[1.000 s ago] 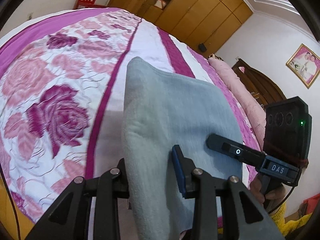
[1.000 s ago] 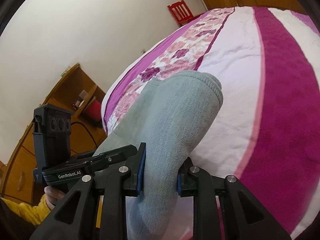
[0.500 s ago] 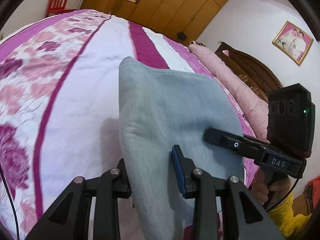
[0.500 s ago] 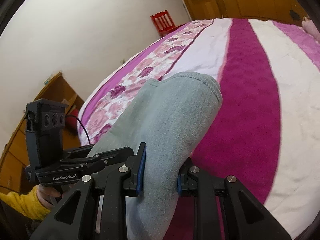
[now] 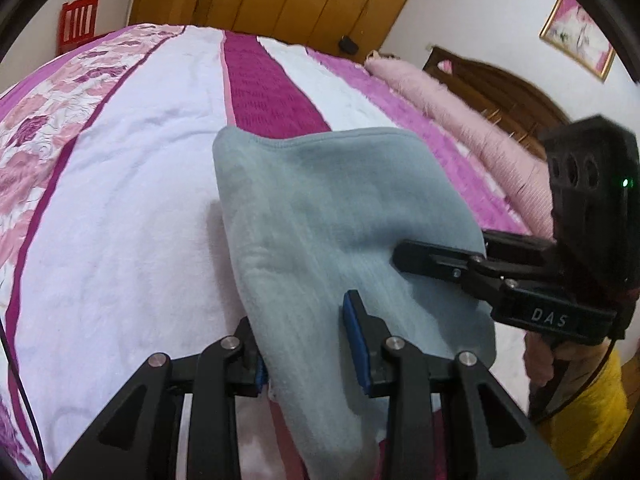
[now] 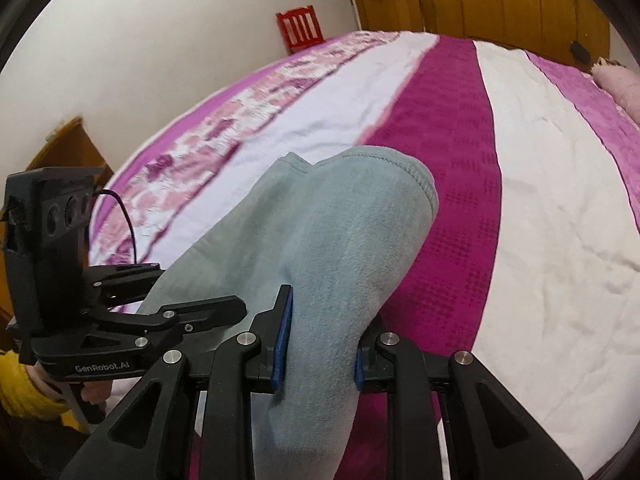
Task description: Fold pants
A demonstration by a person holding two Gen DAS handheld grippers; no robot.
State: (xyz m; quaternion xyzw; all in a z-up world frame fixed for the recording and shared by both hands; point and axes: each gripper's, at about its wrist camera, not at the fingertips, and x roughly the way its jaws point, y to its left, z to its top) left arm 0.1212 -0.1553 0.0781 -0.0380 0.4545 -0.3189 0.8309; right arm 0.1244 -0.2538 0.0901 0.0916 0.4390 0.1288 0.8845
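Presently both grippers, left gripper and right gripper, are clamped on the soft grey-blue fleece pants, held raised over the striped magenta-and-white bedspread. Cloth extends toward twelve o'clock from each; neither hand looks nearer.

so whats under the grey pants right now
Beneath the grey pants, clamped by both the left gripper and right gripper, lies the bedspread; the patch directly below is hidden.
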